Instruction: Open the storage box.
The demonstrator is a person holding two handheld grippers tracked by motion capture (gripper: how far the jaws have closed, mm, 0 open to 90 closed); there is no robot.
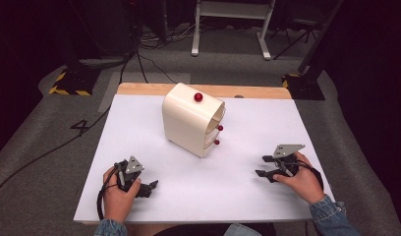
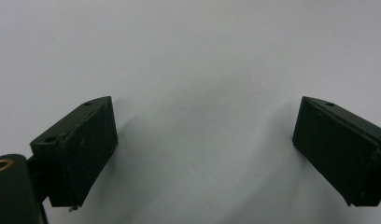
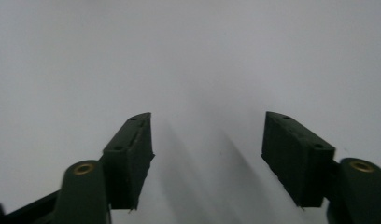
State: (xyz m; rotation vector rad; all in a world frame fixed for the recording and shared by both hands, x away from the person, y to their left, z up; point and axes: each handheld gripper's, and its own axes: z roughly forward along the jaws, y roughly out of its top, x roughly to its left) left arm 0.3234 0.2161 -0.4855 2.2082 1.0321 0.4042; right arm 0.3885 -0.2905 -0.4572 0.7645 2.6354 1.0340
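A: Where is the cream cabinet (image 1: 192, 119) found, and what has been done to it?

B: It is set at the white table's (image 1: 238, 191) far middle, red knobs (image 1: 198, 97) untouched; nothing appears begun. The left gripper (image 1: 150, 188) and right gripper (image 1: 261, 166) are rested near the front, jaws spread, nothing held.

A: Any writing?

B: A "4" (image 1: 80, 127) is marked on the floor.

Two hand-held black grippers, denim cuffs

Each gripper, left gripper (image 1: 148, 188) and right gripper (image 1: 261, 166), is black with a grey three-cornered plate on top; a black cable loops from each. The blocky jaws carry small holes, with brass-coloured fittings, perhaps screws, at their bases. Both sleeves (image 1: 331, 212) are blue denim.
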